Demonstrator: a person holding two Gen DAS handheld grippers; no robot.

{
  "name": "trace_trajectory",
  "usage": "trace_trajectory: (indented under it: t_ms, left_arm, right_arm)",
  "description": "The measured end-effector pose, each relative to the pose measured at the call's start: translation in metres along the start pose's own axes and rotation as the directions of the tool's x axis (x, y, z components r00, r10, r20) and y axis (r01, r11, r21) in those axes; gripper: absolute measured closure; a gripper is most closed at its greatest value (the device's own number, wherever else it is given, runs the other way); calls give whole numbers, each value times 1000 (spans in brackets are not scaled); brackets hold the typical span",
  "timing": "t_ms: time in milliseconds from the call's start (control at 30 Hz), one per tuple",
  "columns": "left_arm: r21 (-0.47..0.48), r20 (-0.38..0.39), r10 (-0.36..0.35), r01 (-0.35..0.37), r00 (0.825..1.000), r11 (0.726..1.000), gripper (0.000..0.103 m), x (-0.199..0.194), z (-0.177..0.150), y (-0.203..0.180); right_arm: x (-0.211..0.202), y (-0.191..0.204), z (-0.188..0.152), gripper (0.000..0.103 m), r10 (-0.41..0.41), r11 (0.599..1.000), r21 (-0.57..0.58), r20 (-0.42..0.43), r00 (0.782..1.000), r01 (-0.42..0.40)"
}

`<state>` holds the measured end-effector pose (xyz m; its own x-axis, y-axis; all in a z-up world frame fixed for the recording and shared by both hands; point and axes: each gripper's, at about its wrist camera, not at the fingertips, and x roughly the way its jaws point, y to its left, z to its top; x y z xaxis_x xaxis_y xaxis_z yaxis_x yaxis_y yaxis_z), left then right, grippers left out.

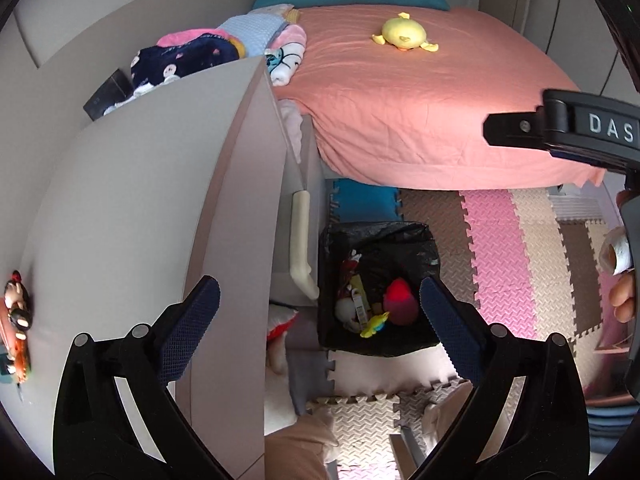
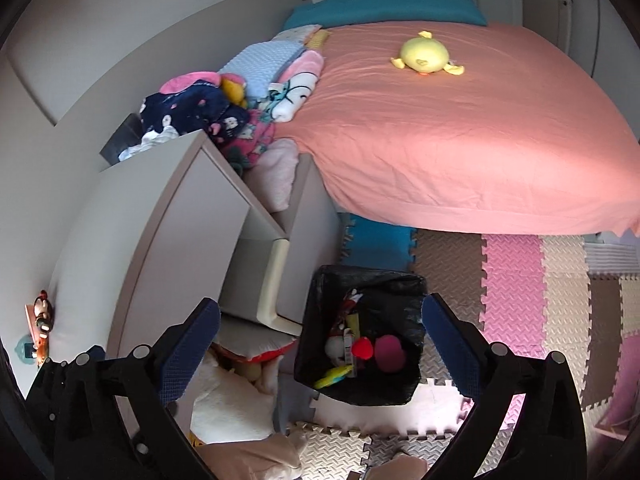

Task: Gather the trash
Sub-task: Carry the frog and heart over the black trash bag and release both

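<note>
A square bin lined with a black bag (image 1: 372, 228) (image 2: 360, 274) stands on the foam floor mat beside a white cabinet. Inside lie a red piece (image 1: 400, 300) (image 2: 362, 348), a pink piece (image 2: 390, 354), a yellow wrapper (image 1: 374, 322) (image 2: 334, 376) and other scraps. My left gripper (image 1: 318, 284) hangs above the bin, open, with nothing between its blue pads (image 1: 192, 328). My right gripper (image 2: 319, 302) is also over the bin, open and empty. In the left wrist view the right device's black body (image 1: 580, 132) and a hand (image 1: 624, 296) show at the right edge.
A bed with a pink sheet (image 1: 400, 112) (image 2: 460, 140) and a yellow plush (image 1: 404, 34) (image 2: 426, 56) fills the back. The white cabinet (image 1: 160, 200) (image 2: 168, 220) stands left, with piled clothes (image 2: 200, 108) behind it. Soft toys (image 2: 232, 400) lie on the puzzle mat (image 2: 512, 288).
</note>
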<state>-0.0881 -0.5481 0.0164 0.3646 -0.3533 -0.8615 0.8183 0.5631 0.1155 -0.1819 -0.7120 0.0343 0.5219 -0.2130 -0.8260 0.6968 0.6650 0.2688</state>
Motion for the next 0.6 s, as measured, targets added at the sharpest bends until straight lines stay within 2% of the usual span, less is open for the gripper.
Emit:
trace_trajectory:
  t_ms: [267,600]
  left_arm:
    - [-48,-3,-11,11,1000,999,6,0,-7,17]
    - [-102,54,-4,9,999,995,6,-24,-14,50]
  right_arm:
    - [1,8,-3,3,5,1000,-17,12,1000,-5]
    - [-11,47,-7,3,61,995,-82,43,997,-57]
